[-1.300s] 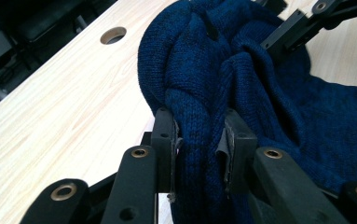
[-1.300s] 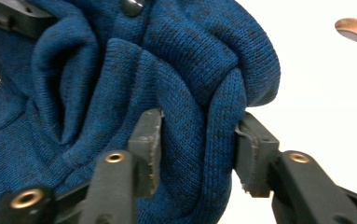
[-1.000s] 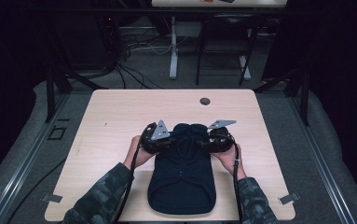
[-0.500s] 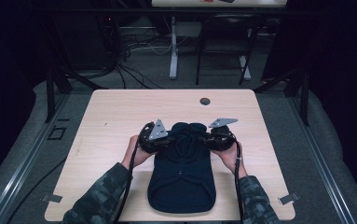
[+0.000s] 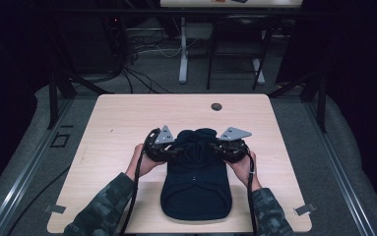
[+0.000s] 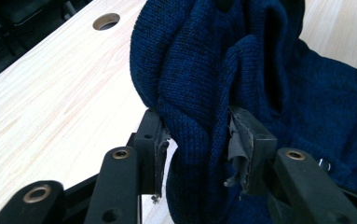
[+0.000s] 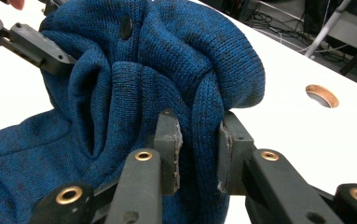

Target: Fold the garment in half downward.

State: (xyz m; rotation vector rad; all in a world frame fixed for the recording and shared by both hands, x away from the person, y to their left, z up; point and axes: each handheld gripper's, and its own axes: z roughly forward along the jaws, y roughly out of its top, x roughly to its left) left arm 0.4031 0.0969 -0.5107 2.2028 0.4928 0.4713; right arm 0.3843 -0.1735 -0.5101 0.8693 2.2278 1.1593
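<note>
A dark blue knitted garment (image 5: 196, 189) lies on the light wooden table (image 5: 117, 123), its far end bunched up and raised. My left gripper (image 5: 172, 149) is shut on a thick fold at the garment's left side; the left gripper view has the knit (image 6: 199, 116) pinched between both pads. On the right side, my right gripper (image 5: 219, 148) is shut on another fold of the knit (image 7: 199, 121). The left gripper's jaw (image 7: 36, 46) reaches in at the upper left of the right gripper view. Both hands hold the grippers level with each other.
A round cable hole (image 5: 216, 106) sits near the table's far edge, also seen as the hole (image 6: 106, 21) and the hole (image 7: 322, 95). Table legs and cables (image 5: 146, 49) stand on the floor beyond. Bare tabletop lies left, right and beyond the garment.
Both grippers have drifted slightly away from the person with the bunched end of the garment held between them. The grips have not changed.
</note>
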